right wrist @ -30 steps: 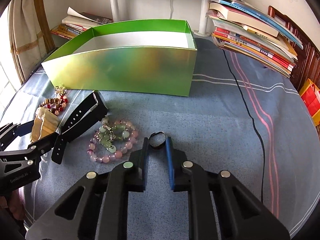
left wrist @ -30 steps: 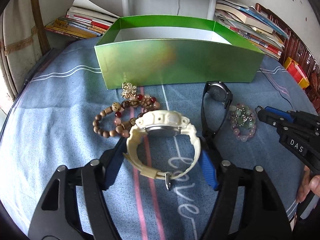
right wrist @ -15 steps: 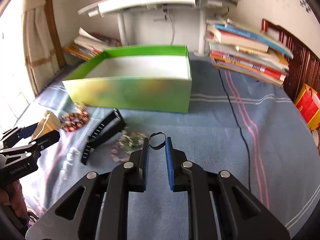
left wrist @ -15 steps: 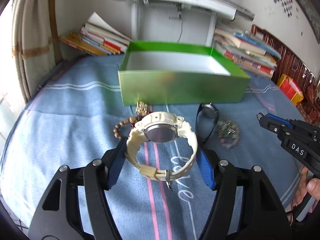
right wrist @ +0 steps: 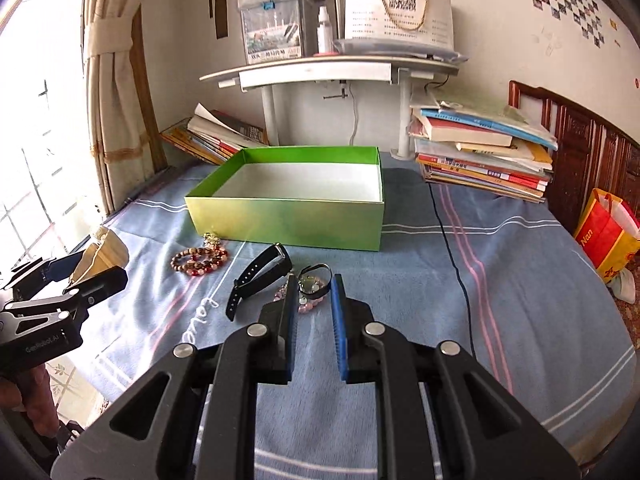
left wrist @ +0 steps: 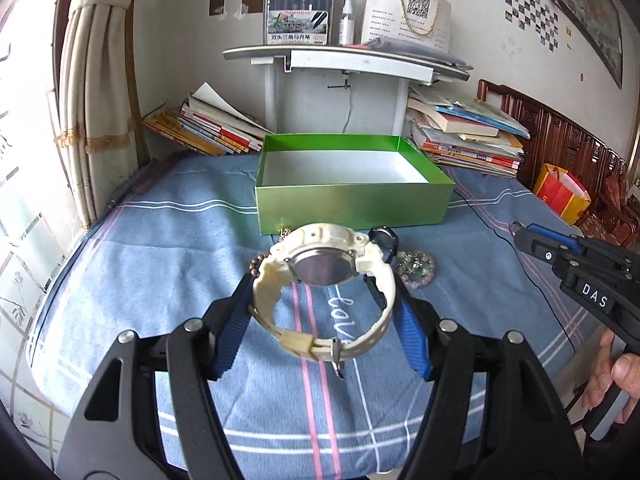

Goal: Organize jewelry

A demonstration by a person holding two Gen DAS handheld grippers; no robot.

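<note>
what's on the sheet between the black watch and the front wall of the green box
Bare blue sheet only, clearest in the right wrist view: the black watch lies short of the green box, and the brown bead bracelets sit off to its left.

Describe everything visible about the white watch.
The white watch is a chunky cream-coloured wristwatch, seemingly plastic or resin, its strap buckled into a closed loop with a metal buckle at the near end. Its round metallic case back faces the left wrist camera. It hangs above the blue bedsheet, clamped across the strap by the left gripper, whose blue pads press both sides. The green box sits beyond it.
</note>
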